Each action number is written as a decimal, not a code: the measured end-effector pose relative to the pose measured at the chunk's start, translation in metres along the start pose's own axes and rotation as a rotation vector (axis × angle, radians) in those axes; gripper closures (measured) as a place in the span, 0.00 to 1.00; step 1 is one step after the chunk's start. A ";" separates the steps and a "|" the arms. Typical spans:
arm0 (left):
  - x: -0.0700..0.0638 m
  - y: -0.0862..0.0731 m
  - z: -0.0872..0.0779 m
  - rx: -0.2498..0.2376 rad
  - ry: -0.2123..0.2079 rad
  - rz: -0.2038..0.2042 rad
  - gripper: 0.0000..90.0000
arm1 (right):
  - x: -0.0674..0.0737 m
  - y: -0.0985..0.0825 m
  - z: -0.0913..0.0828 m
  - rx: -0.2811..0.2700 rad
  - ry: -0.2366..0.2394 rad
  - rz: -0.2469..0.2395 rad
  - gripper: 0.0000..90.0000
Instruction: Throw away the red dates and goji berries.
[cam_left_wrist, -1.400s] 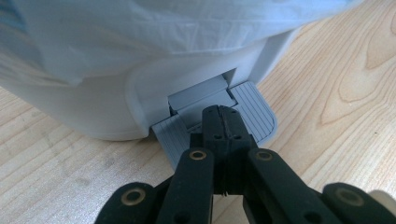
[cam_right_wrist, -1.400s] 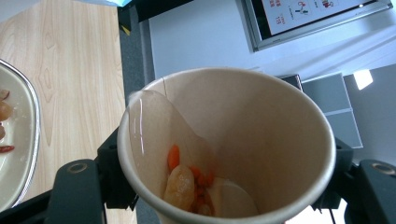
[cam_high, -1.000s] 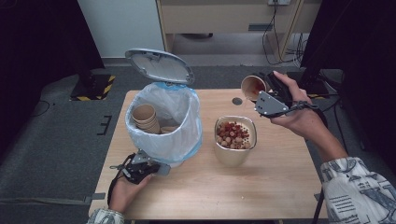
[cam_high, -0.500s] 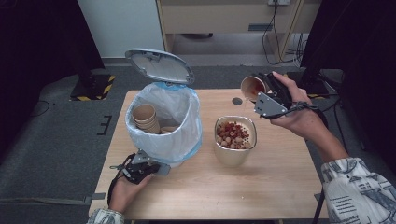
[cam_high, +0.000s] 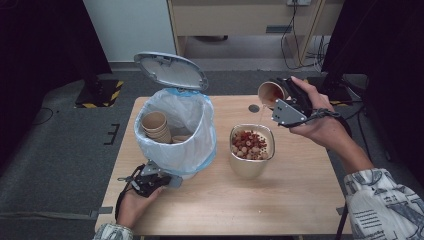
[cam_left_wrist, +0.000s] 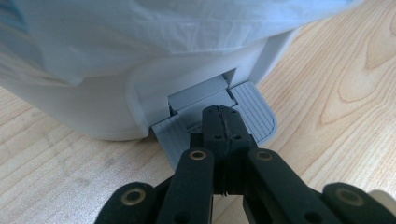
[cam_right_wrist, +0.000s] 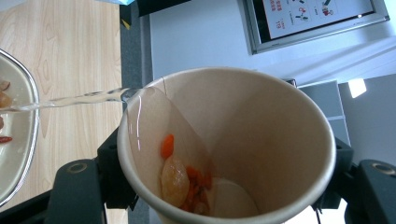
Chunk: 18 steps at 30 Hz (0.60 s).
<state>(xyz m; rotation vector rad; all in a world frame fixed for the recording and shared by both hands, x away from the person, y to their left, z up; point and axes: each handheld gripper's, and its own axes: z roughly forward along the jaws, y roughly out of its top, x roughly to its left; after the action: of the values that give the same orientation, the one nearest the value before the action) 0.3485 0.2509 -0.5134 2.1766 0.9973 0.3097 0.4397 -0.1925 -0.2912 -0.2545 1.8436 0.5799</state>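
Observation:
My right gripper (cam_high: 280, 97) is shut on a paper cup (cam_high: 270, 93), tipped on its side above the table's far right. A thin stream of clear liquid (cam_right_wrist: 74, 99) runs from the cup's rim (cam_right_wrist: 140, 93) toward the metal bowl (cam_high: 251, 167) of red and pale fruit pieces. Some fruit bits (cam_right_wrist: 180, 179) sit inside the cup. My left gripper (cam_left_wrist: 219, 116) is shut, its tips pressing on the grey pedal (cam_left_wrist: 252, 105) of the white bin (cam_high: 175, 127), whose lid (cam_high: 171, 70) stands open. Stacked paper cups (cam_high: 156, 126) lie in the bin's blue liner.
A small dark round spot (cam_high: 254, 108) lies on the wooden table (cam_high: 280, 200) behind the bowl. The bin takes up the table's left half. A cabinet and cables stand beyond the far edge.
The cup has tipped further and shifted slightly left toward the bowl; liquid now pours out. My left gripper stays on the pedal.

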 end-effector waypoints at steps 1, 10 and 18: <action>0.000 0.000 0.000 0.000 0.000 0.000 1.00 | 0.000 0.000 0.000 0.000 -0.001 0.000 0.31; 0.000 0.000 0.000 0.000 0.000 0.000 1.00 | 0.000 0.001 0.000 0.002 0.004 -0.005 0.31; 0.000 0.000 0.000 0.000 0.000 0.000 1.00 | -0.002 0.002 -0.001 0.005 0.002 -0.010 0.31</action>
<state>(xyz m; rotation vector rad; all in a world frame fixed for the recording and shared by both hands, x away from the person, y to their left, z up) 0.3485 0.2509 -0.5134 2.1767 0.9968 0.3102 0.4390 -0.1915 -0.2884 -0.2606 1.8446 0.5684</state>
